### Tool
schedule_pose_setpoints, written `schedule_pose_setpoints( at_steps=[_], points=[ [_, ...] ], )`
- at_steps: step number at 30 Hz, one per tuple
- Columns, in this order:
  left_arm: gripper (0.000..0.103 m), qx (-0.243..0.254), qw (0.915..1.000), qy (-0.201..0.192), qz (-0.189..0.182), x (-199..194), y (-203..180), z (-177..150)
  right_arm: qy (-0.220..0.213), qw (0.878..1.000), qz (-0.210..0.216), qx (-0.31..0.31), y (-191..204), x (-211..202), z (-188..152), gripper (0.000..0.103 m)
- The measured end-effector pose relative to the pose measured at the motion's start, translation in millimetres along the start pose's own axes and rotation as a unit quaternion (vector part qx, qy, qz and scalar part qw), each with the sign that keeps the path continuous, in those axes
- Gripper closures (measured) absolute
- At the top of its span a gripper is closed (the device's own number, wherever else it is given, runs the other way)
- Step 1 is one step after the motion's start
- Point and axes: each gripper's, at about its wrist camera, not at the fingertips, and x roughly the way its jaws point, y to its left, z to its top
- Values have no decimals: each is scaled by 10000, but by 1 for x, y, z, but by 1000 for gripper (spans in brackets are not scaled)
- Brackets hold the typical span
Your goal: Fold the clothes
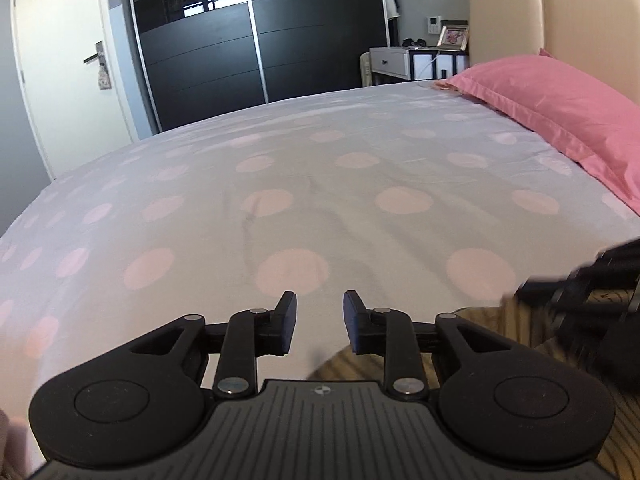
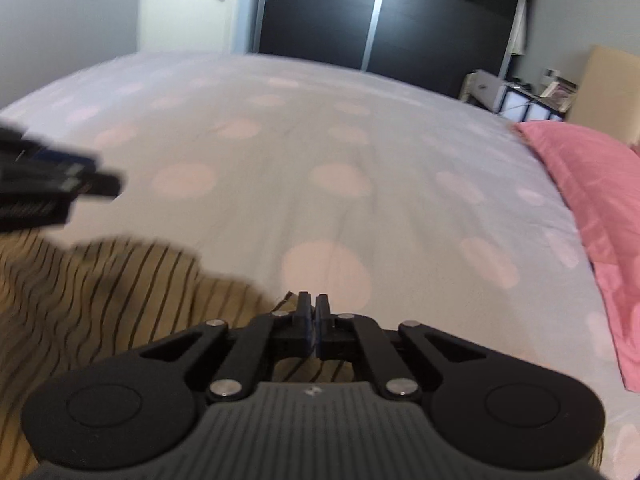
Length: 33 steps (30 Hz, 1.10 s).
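The striped cloth [image 2: 100, 300] lies bunched up at the near edge of the bed [image 1: 320, 184], not folded flat. The left claw [image 1: 319, 326] is apart. The right claw [image 2: 312, 322] is pinched together at the cloth's edge; a grip is unclear.

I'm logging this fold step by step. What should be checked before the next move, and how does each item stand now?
1. Left hand-held gripper open and empty: ok.
2. Right hand-held gripper shut: ok.
3. Right one actually pinching the striped shirt: cannot tell, the fabric edge is hidden at the fingers.
4. Shirt lying flat: not ok, it looks bunched.
5. Polka-dot bed sheet ahead free of other things: ok.
6. Pink pillow away from the shirt: ok.
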Motion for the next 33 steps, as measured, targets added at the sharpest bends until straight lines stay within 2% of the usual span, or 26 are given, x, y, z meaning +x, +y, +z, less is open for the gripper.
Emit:
schedule_pose_setpoints(
  at_steps=[3, 6, 8, 9, 11, 15, 19, 21, 24, 28, 33],
  points=[
    [73, 49, 9997, 157, 193, -3, 21, -6, -145, 9996, -157, 164, -5, -6, 6, 100],
    [68, 19, 9988, 431, 243, -4, 42, -12, -291, 9985, -313, 327, -9, -11, 13, 92],
    [63, 7, 9982, 557, 207, -6, 51, -17, -388, 9974, -418, 436, -12, -15, 17, 79],
    [62, 33, 9980, 580, 248, -10, 55, -21, -436, 9969, -463, 469, -14, -17, 18, 68],
    [62, 83, 9975, 625, 329, -16, 63, -29, -416, 9967, -504, 472, -16, -20, 14, 67],
    [62, 144, 9962, 757, 413, -35, 81, -43, -49, 9970, -496, 595, -29, -23, -1, 67],
    [62, 290, 9955, 800, 408, -74, 91, -55, 295, 9957, -490, 722, -42, -37, -15, 59],
    [62, 406, 9950, 827, 391, -96, 90, -60, 452, 9952, -470, 730, -46, -50, -20, 59],
    [62, 518, 9941, 903, 292, -129, 85, -68, 630, 9955, -365, 599, -43, -84, -30, 59],
    [62, 514, 9928, 1083, -61, -177, 70, -86, 867, 9951, -224, 424, -40, -131, -42, 59],
    [62, 800, 9913, 1027, -177, -250, 43, -111, 1061, 9939, -125, 281, -30, -203, -64, 59]
  ],
)
